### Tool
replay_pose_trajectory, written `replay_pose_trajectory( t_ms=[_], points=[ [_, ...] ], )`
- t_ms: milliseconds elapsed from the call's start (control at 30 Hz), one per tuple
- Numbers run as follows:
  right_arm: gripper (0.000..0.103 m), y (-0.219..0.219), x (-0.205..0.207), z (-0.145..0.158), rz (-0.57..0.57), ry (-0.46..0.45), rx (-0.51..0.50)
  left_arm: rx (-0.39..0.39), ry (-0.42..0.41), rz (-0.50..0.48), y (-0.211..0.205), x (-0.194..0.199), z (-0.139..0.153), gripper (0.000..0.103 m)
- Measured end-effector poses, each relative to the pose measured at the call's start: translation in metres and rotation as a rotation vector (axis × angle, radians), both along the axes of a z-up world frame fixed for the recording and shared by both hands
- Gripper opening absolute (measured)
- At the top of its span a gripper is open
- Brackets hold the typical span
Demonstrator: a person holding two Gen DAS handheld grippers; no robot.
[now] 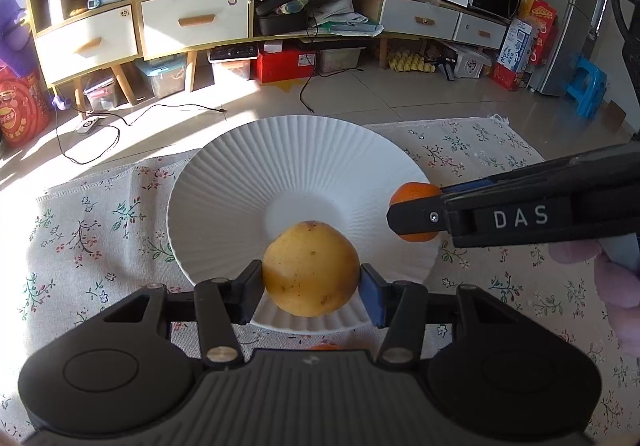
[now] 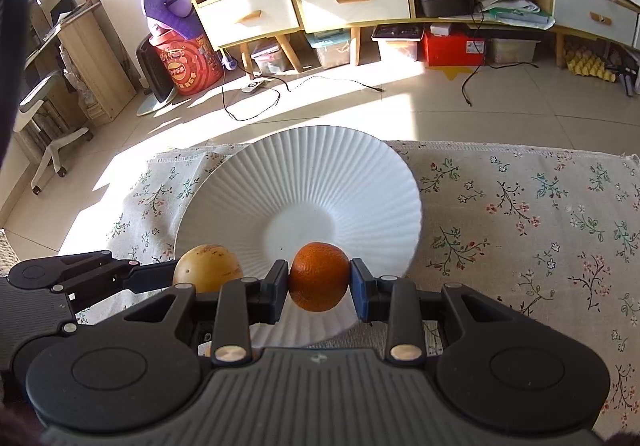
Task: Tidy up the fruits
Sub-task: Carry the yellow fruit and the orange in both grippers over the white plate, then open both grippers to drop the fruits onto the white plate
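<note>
— So, what are your grippers holding?

— Your left gripper [image 1: 311, 278] is clamped on a yellow pear [image 1: 311, 268], held over the near rim of the ribbed white plate [image 1: 304, 161]. Your right gripper [image 2: 319, 278] pinches an orange [image 2: 319, 276] above the same plate's near side.

— And the plate?

— It sits on the floral tablecloth [image 2: 520, 213], with the two fruits side by side, apart.

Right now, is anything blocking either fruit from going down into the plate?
Nothing visible. The pear and the orange are both held over the near rim of the white plate, whose inside is bare.
</note>
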State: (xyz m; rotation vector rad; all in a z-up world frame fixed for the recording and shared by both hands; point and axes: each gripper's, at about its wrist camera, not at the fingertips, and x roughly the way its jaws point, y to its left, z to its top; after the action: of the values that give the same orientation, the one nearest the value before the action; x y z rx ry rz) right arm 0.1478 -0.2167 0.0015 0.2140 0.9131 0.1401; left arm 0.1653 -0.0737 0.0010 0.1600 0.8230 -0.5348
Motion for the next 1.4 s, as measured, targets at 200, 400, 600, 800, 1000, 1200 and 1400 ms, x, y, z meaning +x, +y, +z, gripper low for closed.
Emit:
replay_pose_trajectory(
  t_ms=[200,400,600,800,1000,1200,1400],
  points=[
    [0.030,-0.003,0.017,-0.012,0.003,0.000,0.008,0.012,-0.010,-0.009,-0.012,0.020,-0.011,0.044],
    [0.030,-0.006,0.026,-0.022,-0.003,0.008,0.028,0.028,-0.023,-0.025,-0.019,0.033,-0.021,0.044],
    [0.030,-0.007,0.030,-0.023,-0.004,-0.006,0.063,0.037,-0.033,-0.035,-0.021,0.039,-0.028,0.044],
    [0.053,-0.006,0.024,-0.017,-0.001,-0.039,0.065,0.014,-0.035,-0.024,-0.016,0.040,-0.026,0.050],
    [0.072,-0.008,0.012,-0.007,-0.006,-0.048,0.055,0.011,-0.044,-0.021,-0.007,0.024,-0.013,0.073],
    [0.089,-0.005,-0.008,0.012,-0.011,-0.083,0.002,0.033,-0.059,-0.034,0.006,0.001,0.004,0.082],
    [0.095,0.007,-0.031,0.029,-0.003,-0.118,-0.043,0.049,-0.070,-0.027,0.023,-0.022,0.018,0.089]
  ],
)
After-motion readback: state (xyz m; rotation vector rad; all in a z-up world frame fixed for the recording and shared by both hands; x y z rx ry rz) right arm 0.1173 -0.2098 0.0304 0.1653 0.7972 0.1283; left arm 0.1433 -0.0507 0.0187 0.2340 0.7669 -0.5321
